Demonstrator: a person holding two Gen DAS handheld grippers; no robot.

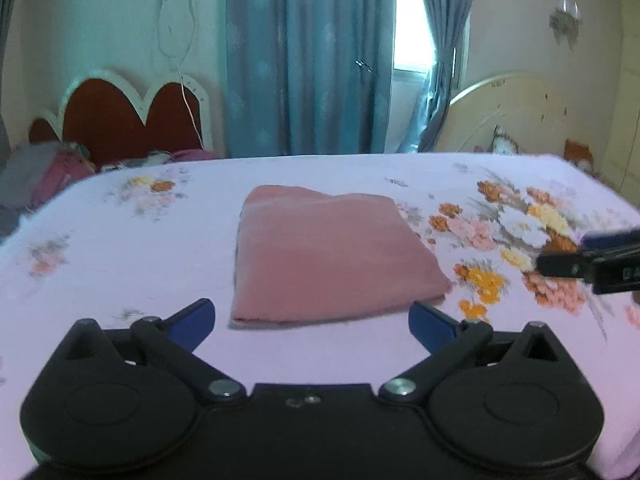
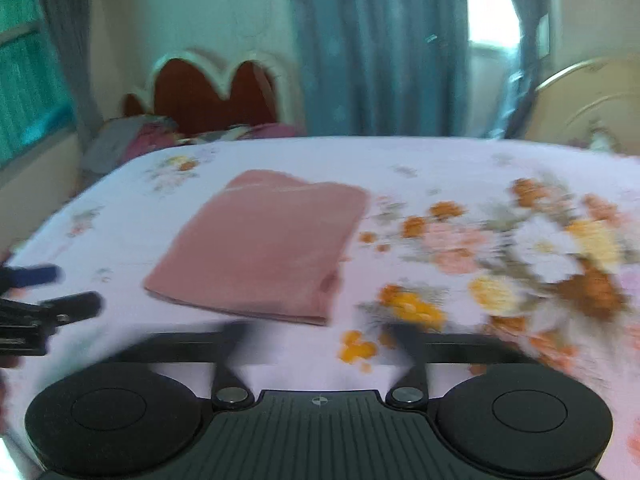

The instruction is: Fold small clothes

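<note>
A pink cloth (image 1: pixel 328 252) lies folded into a flat rectangle on the floral bedsheet (image 1: pixel 120 248). My left gripper (image 1: pixel 314 320) hovers just in front of its near edge, open wide, with nothing between the blue fingertips (image 1: pixel 198 314). At the right edge of the left wrist view is my right gripper (image 1: pixel 568 254), its fingers apart and empty. In the right wrist view the cloth (image 2: pixel 268 248) lies ahead and to the left. My right gripper (image 2: pixel 320 334) is blurred there, open and clear of the cloth. The left gripper (image 2: pixel 60 290) shows at the far left.
The bed's far edge runs behind the cloth, with blue curtains (image 1: pixel 304 60) and a window beyond. A red headboard (image 1: pixel 116 120) and a heap of clothes (image 1: pixel 40 178) stand at the back left. A cream headboard (image 1: pixel 516 116) is at the back right.
</note>
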